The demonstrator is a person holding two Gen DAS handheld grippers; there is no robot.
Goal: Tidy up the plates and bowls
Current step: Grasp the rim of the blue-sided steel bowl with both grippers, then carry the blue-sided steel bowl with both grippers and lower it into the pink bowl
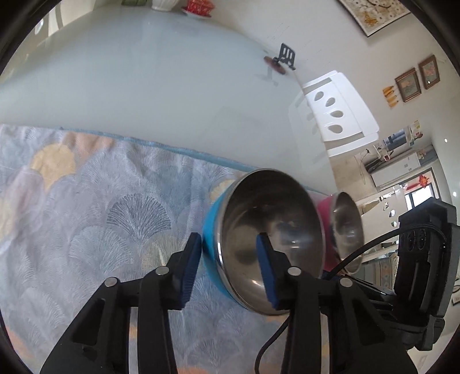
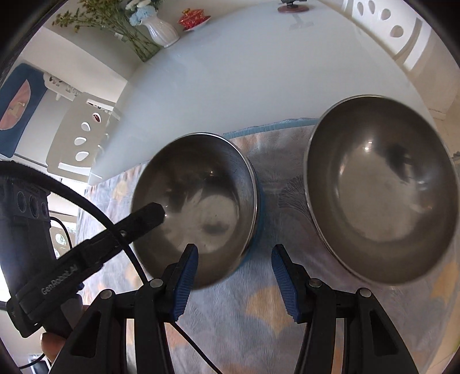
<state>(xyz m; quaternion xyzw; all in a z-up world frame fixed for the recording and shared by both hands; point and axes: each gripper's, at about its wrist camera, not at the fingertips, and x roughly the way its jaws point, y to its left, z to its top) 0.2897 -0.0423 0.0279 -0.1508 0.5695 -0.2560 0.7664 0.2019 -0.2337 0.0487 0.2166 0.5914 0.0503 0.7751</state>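
A steel bowl with a blue outer wall (image 1: 270, 230) sits on a patterned cloth (image 1: 86, 207). My left gripper (image 1: 227, 259) is open and straddles its near rim, one finger outside, one inside. A steel bowl with a pink outer wall (image 1: 343, 227) stands just beyond it. In the right wrist view the blue bowl (image 2: 198, 198) is on the left with a left-gripper finger (image 2: 143, 218) reaching into it, and the other bowl (image 2: 379, 187) is on the right. My right gripper (image 2: 234, 273) is open and empty, over the cloth (image 2: 258, 316) between the two bowls.
The cloth lies on a pale glass table (image 1: 143, 80). At the far end stand a white vase with flowers (image 2: 159, 30), a red lidded cup on a saucer (image 2: 194, 18) and a small black stand (image 1: 284, 57). White chairs (image 1: 336, 115) flank the table.
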